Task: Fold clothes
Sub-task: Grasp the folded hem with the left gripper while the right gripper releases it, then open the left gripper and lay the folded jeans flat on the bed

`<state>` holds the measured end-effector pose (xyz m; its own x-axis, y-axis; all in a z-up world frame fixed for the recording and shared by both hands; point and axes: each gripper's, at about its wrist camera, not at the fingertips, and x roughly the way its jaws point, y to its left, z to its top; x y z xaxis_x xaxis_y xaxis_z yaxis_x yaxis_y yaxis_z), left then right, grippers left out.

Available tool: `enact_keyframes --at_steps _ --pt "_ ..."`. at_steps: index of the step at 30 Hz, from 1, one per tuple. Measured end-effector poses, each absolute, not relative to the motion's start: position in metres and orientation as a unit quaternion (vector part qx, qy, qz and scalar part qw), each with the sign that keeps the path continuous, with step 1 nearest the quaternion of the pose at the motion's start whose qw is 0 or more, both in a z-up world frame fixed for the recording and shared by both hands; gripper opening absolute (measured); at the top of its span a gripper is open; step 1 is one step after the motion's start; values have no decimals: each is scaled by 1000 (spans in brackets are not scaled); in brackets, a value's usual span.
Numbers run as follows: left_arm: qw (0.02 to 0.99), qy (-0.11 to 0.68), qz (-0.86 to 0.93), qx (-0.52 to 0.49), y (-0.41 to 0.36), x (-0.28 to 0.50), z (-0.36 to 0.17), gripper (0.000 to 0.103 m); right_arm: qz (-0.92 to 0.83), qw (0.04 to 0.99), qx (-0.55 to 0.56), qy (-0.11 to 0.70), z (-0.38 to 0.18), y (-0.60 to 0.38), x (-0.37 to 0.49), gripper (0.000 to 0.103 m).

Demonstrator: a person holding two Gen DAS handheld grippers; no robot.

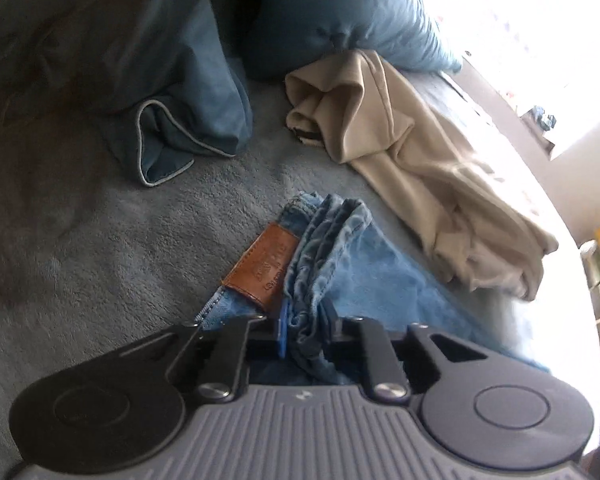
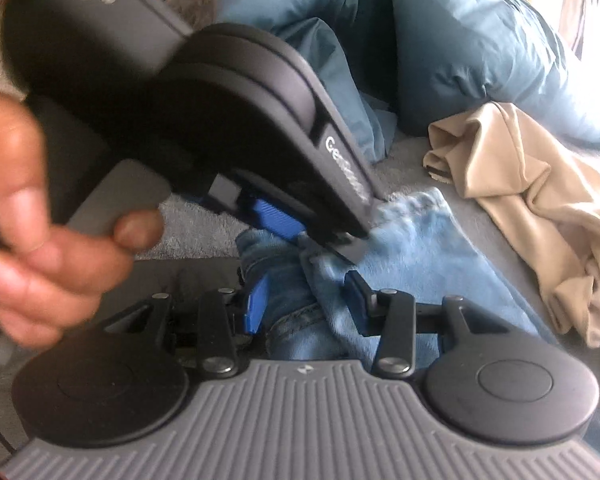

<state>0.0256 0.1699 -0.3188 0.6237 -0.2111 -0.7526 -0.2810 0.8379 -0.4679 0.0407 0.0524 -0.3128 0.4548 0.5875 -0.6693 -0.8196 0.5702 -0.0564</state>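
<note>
Light blue jeans (image 1: 360, 264) with a brown leather patch (image 1: 260, 272) lie bunched on the grey fleece bedcover (image 1: 100, 240). My left gripper (image 1: 306, 320) is shut on a gathered fold of the waistband, and denim fills the narrow gap between its jaws. In the right wrist view the jeans (image 2: 420, 248) spread to the right, and my right gripper (image 2: 306, 304) is clamped on a thick roll of denim between its blue pads (image 2: 256, 308). The left gripper (image 2: 340, 236) reaches in from the upper left, held by a hand (image 2: 20, 200), and pinches the jeans just beyond the right gripper.
A crumpled beige garment (image 1: 420, 152) lies to the right of the jeans, near the bed's edge. Two blue pillows (image 1: 140, 60) (image 1: 340, 12) lean at the back. Bright window light washes out the far right.
</note>
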Motion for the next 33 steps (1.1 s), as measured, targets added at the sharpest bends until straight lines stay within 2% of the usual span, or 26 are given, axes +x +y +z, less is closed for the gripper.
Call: enact_keyframes --at_steps 7,16,18,19,20,22,27,31,33 --pt "854 428 20 -295 176 16 -309 15 426 838 -169 295 -302 56 37 42" --pt "862 437 49 -250 171 16 -320 15 430 834 -146 314 -311 59 37 41" --pt "869 439 58 -219 162 16 -316 18 426 835 -140 318 -307 50 34 41" --pt "874 440 64 -194 156 17 -312 25 424 837 -135 320 -304 43 31 41" --pt "882 435 71 -169 150 16 -306 31 415 841 -121 326 -300 30 28 41" --pt "893 419 76 -146 141 11 -294 36 395 849 -88 339 -291 1 22 42" --pt "919 375 72 -98 113 3 -268 43 296 874 -5 386 -268 -110 8 43" --pt "913 400 42 -70 81 21 -280 43 196 901 19 386 -251 -196 6 41" --pt "900 430 60 -39 70 33 -299 40 158 908 25 388 -255 -224 19 34"
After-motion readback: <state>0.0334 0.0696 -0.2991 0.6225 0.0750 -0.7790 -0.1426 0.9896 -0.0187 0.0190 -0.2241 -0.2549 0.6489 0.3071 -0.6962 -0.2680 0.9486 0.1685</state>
